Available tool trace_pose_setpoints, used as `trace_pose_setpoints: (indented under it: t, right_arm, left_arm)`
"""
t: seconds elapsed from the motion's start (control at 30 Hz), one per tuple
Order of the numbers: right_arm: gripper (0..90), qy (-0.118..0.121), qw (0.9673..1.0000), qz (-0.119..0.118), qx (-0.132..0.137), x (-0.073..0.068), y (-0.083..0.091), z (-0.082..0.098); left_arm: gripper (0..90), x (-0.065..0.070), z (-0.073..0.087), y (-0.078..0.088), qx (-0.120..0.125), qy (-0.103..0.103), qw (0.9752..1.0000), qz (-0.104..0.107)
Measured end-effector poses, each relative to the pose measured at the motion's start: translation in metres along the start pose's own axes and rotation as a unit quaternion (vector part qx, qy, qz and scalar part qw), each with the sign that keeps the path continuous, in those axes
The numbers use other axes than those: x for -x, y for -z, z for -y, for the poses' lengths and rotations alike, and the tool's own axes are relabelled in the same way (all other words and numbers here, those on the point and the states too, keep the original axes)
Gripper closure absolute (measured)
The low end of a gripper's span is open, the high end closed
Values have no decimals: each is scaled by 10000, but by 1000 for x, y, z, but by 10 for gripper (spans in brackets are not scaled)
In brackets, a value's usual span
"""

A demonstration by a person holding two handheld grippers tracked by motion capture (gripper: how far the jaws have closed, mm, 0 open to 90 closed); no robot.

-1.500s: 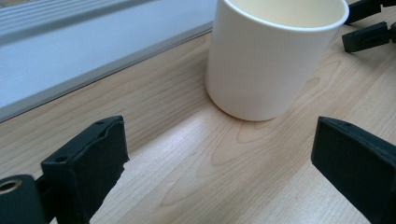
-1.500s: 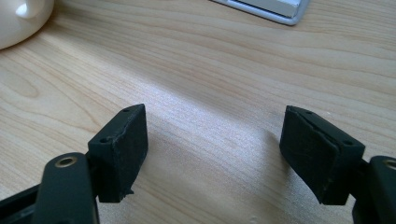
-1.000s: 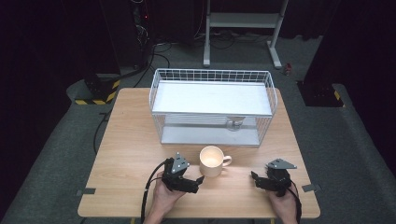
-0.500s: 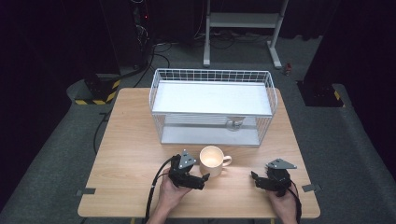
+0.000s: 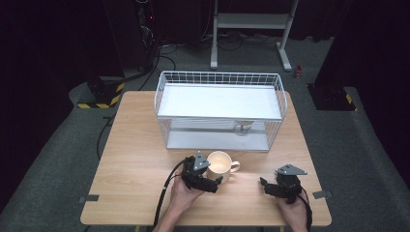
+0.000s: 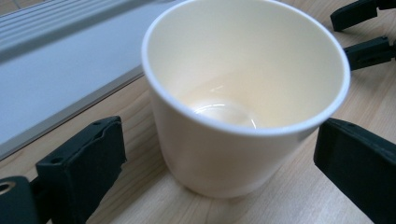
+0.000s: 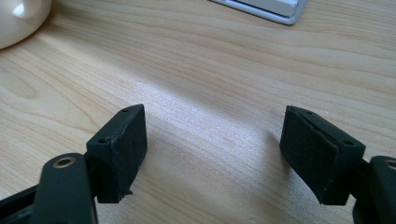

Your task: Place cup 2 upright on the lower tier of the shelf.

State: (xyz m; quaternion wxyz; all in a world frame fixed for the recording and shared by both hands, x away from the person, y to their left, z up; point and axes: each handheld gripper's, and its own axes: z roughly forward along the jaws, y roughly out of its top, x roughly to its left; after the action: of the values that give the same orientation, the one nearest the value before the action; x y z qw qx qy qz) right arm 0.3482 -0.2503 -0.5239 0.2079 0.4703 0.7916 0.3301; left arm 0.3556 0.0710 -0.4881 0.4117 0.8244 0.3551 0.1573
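A cream mug [image 5: 220, 163] stands upright and empty on the wooden table [image 5: 140, 159], its handle turned to the right. My left gripper [image 5: 214, 181] is at its near left side and open. In the left gripper view the mug [image 6: 243, 93] stands between the two wide-apart jaws, touching neither, with my left gripper [image 6: 222, 170] low by its base. My right gripper [image 5: 263, 183] rests near the table's front right, open, holding nothing. In the right gripper view my right gripper [image 7: 215, 154] has bare wood between its jaws, and the mug [image 7: 18, 14] is at the top left.
A white wire basket [image 5: 218, 78] with a flat white shelf stands at the back middle of the table, just behind the mug. Its grey base [image 6: 56, 79] is close behind the mug. A cable [image 5: 164, 193] trails from the left gripper over the front edge.
My left gripper has moved right and forward, up to the mug, so the mug now stands between its jaws. The right gripper has stayed in place.
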Motion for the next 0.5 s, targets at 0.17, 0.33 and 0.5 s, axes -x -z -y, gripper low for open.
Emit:
trace_pose_setpoints:
  t: [0.17,0.33,0.5]
  right_arm:
    - [232,0,10000,-1,0,0,0,0]
    - [230,-13,10000,9,-9,0,0,0]
    - [230,-12,10000,10,-9,0,0,0]
  left_arm:
    - [28,3,-6,-6,-25,-132,9999,-36]
    - [30,3,-10,-12,20,-110,9999,9]
    - [30,3,-11,-19,45,-98,9999,6]
